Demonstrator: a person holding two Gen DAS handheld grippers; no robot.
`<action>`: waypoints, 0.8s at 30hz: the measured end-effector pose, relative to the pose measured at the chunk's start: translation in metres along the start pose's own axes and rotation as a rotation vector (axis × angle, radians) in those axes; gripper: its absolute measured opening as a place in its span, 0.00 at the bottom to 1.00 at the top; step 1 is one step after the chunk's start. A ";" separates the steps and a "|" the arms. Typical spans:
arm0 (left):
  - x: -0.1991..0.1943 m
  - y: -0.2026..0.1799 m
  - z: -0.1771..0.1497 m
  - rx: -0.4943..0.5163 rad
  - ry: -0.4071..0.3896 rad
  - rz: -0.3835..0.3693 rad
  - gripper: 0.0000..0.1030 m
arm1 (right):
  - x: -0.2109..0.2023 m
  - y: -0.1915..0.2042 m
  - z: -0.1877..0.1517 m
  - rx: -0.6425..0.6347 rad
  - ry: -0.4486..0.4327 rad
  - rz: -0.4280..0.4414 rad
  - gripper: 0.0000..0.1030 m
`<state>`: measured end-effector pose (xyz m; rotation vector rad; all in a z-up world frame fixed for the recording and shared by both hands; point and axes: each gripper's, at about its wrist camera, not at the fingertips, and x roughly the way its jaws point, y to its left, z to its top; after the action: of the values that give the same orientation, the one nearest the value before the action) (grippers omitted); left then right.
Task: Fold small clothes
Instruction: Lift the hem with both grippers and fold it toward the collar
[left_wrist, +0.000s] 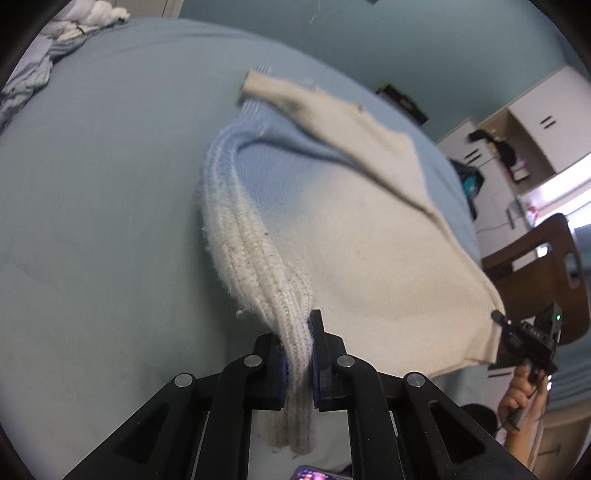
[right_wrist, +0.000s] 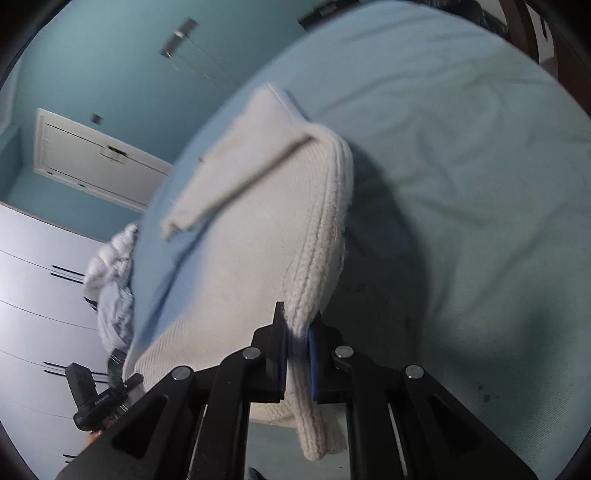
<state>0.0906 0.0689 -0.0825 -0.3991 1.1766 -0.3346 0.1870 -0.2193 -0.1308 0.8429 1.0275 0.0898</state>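
Note:
A small knit sweater (left_wrist: 354, 236), cream fading to light blue, is held up above the bed. My left gripper (left_wrist: 298, 354) is shut on its ribbed hem at one corner. My right gripper (right_wrist: 297, 350) is shut on the ribbed hem (right_wrist: 317, 258) at the other corner. The sweater (right_wrist: 236, 243) hangs stretched between both grippers, with a cream sleeve (left_wrist: 332, 122) folded across its body. The right gripper also shows in the left wrist view (left_wrist: 532, 339), at the far corner of the sweater. The left gripper shows in the right wrist view (right_wrist: 96, 395) at lower left.
The bed has a light blue sheet (left_wrist: 92, 192). A pile of crumpled white and pale blue clothes (left_wrist: 55, 48) lies at its far corner. A wooden chair (left_wrist: 543, 266) and white cabinets (left_wrist: 535, 122) stand beside the bed. A phone (left_wrist: 317, 473) shows at the bottom edge.

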 end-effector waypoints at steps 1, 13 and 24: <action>-0.007 -0.001 0.001 -0.001 -0.019 -0.013 0.08 | -0.007 0.001 -0.005 -0.004 -0.030 0.030 0.05; -0.087 0.016 -0.020 -0.037 -0.133 -0.154 0.07 | -0.109 0.002 -0.052 -0.022 -0.203 0.262 0.03; -0.184 0.016 -0.090 -0.058 -0.108 -0.279 0.07 | -0.199 -0.036 -0.087 0.025 -0.131 0.376 0.03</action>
<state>-0.0571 0.1550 0.0312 -0.6272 1.0277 -0.5148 0.0005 -0.2815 -0.0328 1.0440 0.7403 0.3366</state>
